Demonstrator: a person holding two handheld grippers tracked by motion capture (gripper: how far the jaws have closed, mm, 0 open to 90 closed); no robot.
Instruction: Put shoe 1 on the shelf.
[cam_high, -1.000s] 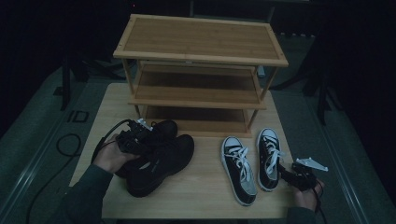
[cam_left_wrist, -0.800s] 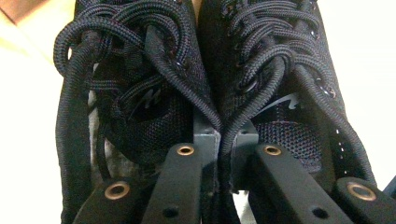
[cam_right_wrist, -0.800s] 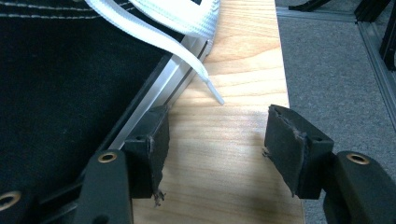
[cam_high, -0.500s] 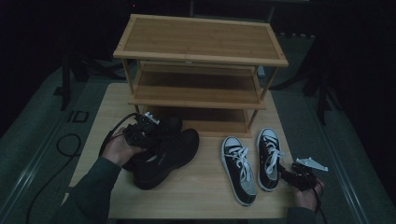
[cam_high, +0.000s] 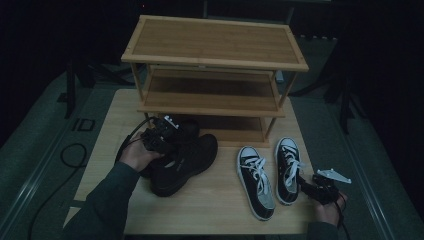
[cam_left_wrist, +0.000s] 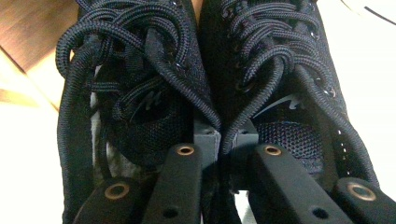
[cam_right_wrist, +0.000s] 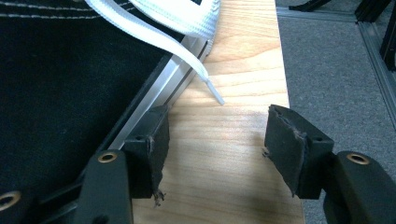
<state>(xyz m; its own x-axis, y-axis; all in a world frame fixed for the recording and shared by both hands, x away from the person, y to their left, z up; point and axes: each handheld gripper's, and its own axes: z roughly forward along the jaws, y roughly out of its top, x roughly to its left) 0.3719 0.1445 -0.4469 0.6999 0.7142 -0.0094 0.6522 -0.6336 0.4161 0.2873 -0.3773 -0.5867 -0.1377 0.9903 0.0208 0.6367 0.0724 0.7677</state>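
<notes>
A pair of black lace-up shoes sits left of centre on the wooden table, in front of the rack. My left gripper is shut on them, its jaws pinching the two inner collars together. A pair of black-and-white sneakers with white laces lies to the right, toes toward the rack. My right gripper rests at the table's front right, open, with bare wood between its pads. The right sneaker's sole edge touches or nearly touches its left pad.
A three-tier bamboo shoe rack stands at the back of the table, shelves bare. The table's right edge runs just beyond my right gripper, with grey floor past it. A cable loops on the floor at left.
My left hand has carried the black shoes to the right and farther back, toward the rack's bottom shelf. The right gripper and the sneakers have stayed put.
</notes>
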